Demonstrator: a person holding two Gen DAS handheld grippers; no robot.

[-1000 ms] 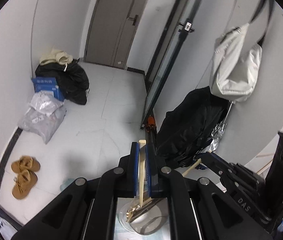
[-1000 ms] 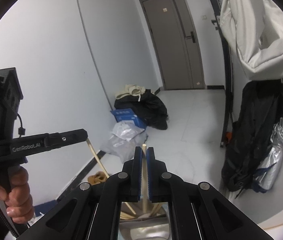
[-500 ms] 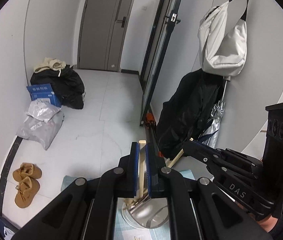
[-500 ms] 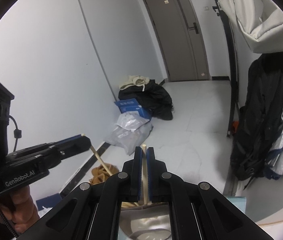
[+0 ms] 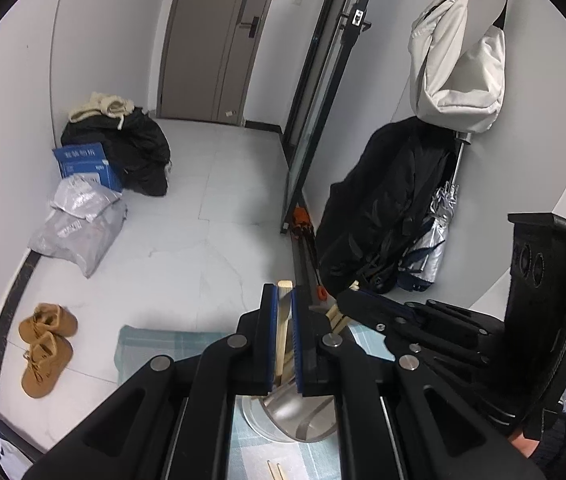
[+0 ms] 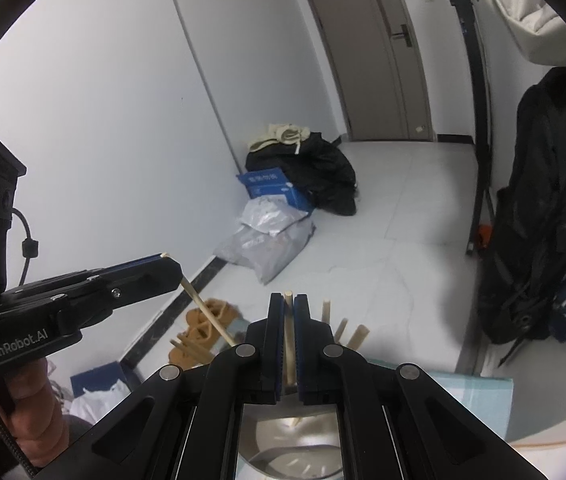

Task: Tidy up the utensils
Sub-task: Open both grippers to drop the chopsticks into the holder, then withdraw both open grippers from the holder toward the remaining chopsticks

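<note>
My left gripper (image 5: 282, 300) is shut on a flat wooden chopstick (image 5: 283, 320) that slants down into a shiny metal cup (image 5: 283, 416) below the fingers. My right gripper (image 6: 289, 300) is shut on a round wooden chopstick (image 6: 290, 336), its lower end inside the same cup (image 6: 283, 456). Several more chopsticks (image 6: 341, 330) stand in the cup. In the left wrist view the right gripper (image 5: 349, 298) is close on the right. In the right wrist view the left gripper (image 6: 169, 266) reaches in from the left with its chopstick (image 6: 207, 314) angled down.
The cup stands on a teal checked mat (image 5: 155, 344) at the table's edge, with two loose chopsticks (image 5: 275, 470) lying on it nearer me. On the floor beyond are brown shoes (image 5: 45, 344), grey parcels (image 5: 79, 220), a black jacket (image 5: 383, 208) and a folded umbrella (image 5: 431, 248).
Both grippers have sunk toward the cup with their chopsticks still held. The mat and cup show more, and the two grippers have drawn closer together.
</note>
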